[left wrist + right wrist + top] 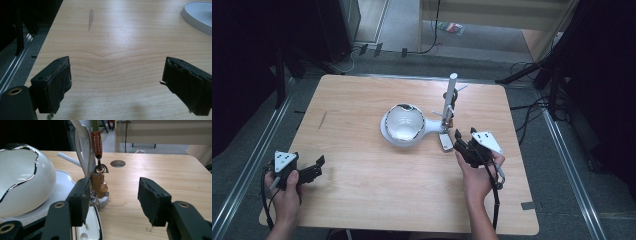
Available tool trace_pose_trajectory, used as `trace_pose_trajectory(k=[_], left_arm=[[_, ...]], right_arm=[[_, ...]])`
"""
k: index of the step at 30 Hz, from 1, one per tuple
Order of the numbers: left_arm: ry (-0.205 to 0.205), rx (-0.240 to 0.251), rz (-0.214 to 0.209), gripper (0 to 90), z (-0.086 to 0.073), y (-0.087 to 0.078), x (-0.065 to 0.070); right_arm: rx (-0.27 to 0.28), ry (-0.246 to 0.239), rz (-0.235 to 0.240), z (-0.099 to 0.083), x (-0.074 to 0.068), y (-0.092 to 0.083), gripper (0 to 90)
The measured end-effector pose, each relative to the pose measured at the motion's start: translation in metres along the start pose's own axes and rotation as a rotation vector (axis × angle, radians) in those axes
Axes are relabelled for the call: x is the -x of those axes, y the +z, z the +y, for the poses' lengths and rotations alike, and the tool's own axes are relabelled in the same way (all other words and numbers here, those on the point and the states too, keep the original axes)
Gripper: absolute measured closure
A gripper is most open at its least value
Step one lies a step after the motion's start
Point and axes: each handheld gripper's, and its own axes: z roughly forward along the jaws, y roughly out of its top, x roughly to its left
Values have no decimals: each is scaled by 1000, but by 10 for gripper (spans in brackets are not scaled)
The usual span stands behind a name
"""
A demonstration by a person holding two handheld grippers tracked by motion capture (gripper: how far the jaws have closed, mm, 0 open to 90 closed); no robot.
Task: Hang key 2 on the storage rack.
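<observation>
A white stand (432,126) sits mid-table and carries a glossy white egg-shaped bowl (402,123) with a dark jagged rim. An upright white post (450,97) rises at its right end. A brown strap (97,143) hangs from the post with a brass tag (99,183) at its end. My right gripper (460,141) is open just right of the post's foot. In the right gripper view its jaws stand wide, and the left fingertip (80,200) is close to the tag. My left gripper (318,168) rests open near the table's front left, holding nothing.
The wooden table (362,185) has a round cable hole (117,163) behind the post and a dark smudge (90,18) at the left. A small white chrome-rimmed piece (445,142) lies by the post's foot. Metal rails and cables run along the floor on both sides.
</observation>
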Motion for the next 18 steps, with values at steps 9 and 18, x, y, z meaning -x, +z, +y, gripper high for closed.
trace_pose_trajectory(k=[9,18], left_arm=[[0,1,1,89,0,0,0],[0,-1,0,90,0,0,0]], right_arm=[[2,12,0,-6,14,-11,411],[9,13,-14,-13,31,-26,406]])
